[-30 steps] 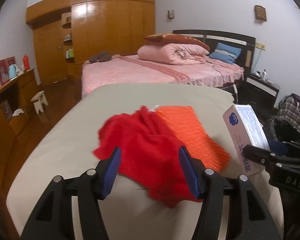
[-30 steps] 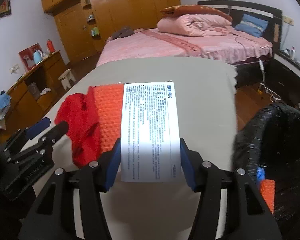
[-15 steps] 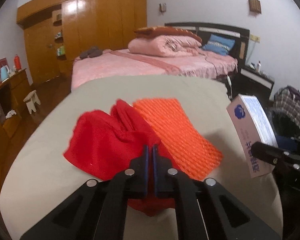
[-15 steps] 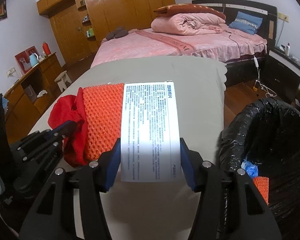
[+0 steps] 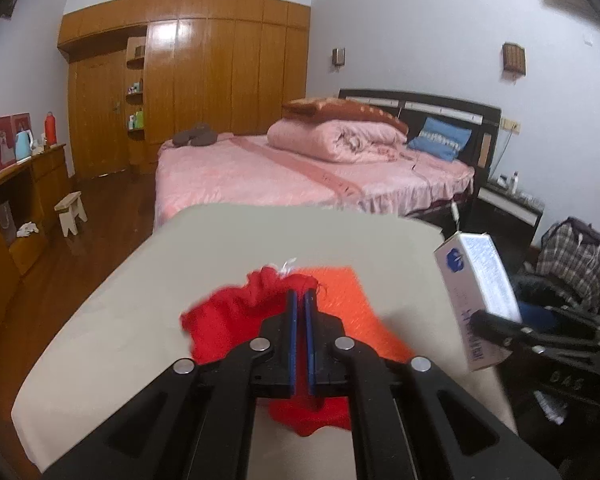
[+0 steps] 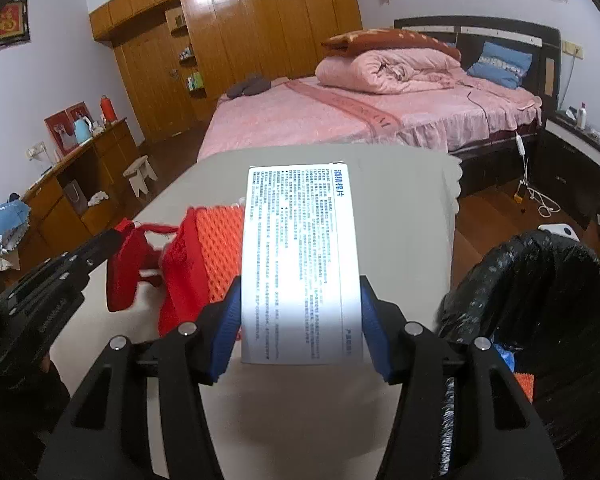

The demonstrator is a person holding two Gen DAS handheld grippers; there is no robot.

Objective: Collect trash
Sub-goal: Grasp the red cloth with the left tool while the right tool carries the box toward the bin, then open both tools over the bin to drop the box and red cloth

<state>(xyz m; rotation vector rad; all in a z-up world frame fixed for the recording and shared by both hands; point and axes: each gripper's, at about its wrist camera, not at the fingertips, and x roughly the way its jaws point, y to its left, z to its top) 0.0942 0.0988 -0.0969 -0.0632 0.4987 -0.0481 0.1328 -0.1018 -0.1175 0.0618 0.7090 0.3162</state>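
My left gripper [image 5: 300, 300] is shut on a red cloth [image 5: 236, 316] and holds it lifted off the beige table [image 5: 140, 300]; the cloth [image 6: 128, 264] hangs from it in the right wrist view too. An orange mesh pad [image 5: 344, 300] lies on the table beside the cloth, also seen in the right wrist view [image 6: 220, 244]. My right gripper [image 6: 300, 320] is shut on a white printed box [image 6: 300, 260], held above the table; the box [image 5: 476, 292] shows at the right in the left wrist view. A black-bagged trash bin [image 6: 540, 300] stands right of the table.
A pink bed [image 5: 300, 172] stands beyond the table. A wooden wardrobe [image 5: 204, 72] lines the back wall. A low wooden cabinet [image 5: 16, 208] and a small stool [image 5: 71, 212] are at the left. A black nightstand [image 6: 576, 152] and a plaid bag [image 5: 576, 256] are at the right.
My left gripper closed on the red cloth and lifted it off the table. The right gripper rose and shifted toward the bin, the box still held.
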